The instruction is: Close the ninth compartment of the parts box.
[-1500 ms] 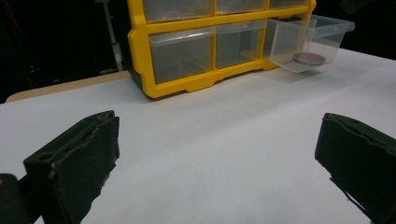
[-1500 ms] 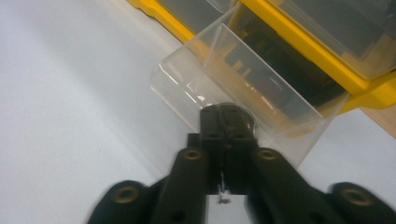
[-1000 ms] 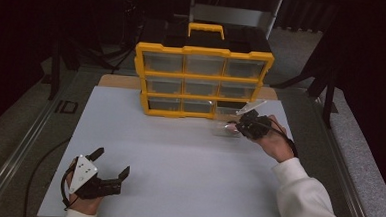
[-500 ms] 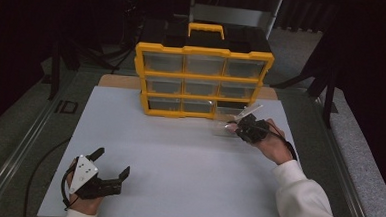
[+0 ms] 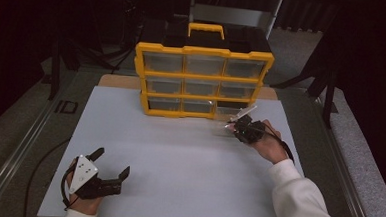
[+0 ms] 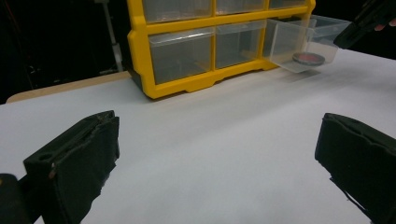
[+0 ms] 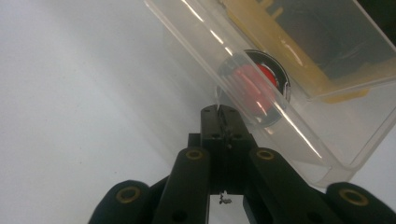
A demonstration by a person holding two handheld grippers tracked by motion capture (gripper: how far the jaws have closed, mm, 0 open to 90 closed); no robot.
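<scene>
Dim room w/ black surroundings, white worktop [image 5: 178, 158] lit from above w/ a tan board edge [image 5: 117, 81] showing at its far side, grey floor [image 5: 25, 115] either side, metal rail [image 5: 26, 145] along left, dark stand legs [image 5: 58, 66] & grey chair-like frame [image 5: 236, 13] behind

Disc [image 6: 307, 58] in drawer [image 6: 303, 44], before cabinet [image 5: 202, 81], on table [image 5: 178, 153].
</scene>
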